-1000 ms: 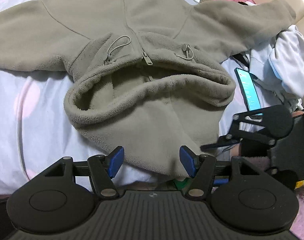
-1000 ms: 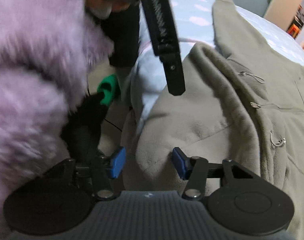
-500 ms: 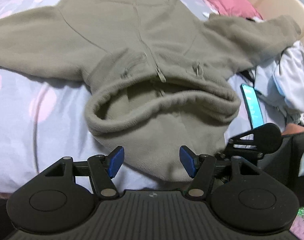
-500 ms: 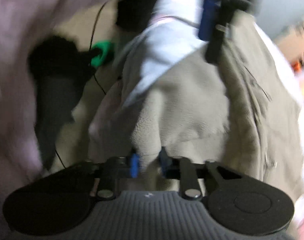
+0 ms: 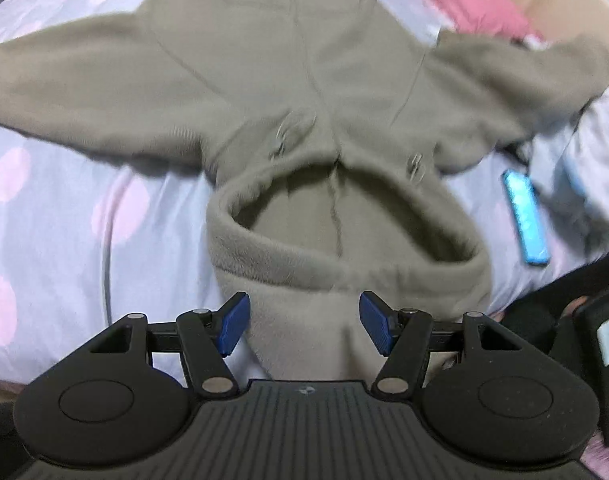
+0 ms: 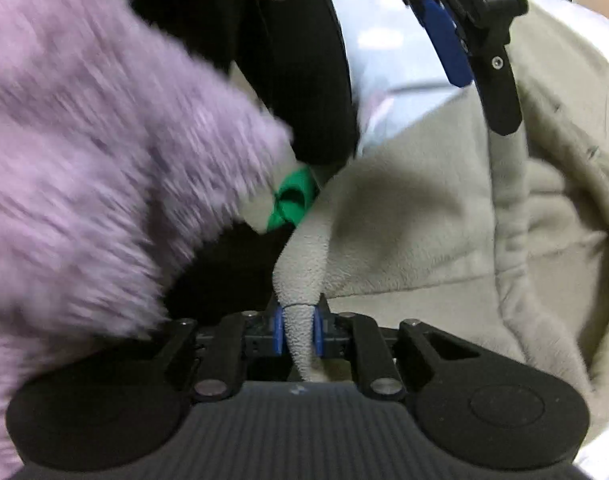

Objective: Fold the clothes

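A: Fleece hoodie (image 5: 304,80), olive, lies front up on the dotted bed sheet (image 5: 56,216), sleeves spread, hood (image 5: 344,248) nearest the camera.

B: And the claws?

A: The right claw (image 6: 299,330) is pinched narrow on a ridge of the hood's edge. The left claw (image 5: 304,322) stands wide, pads either side of the hood fabric, not pressing.

B: How to do this step well?

A: Probably grip the hood's other corner too, then lift evenly and lay it flat over the chest. A phone (image 5: 526,218) lies just beside.
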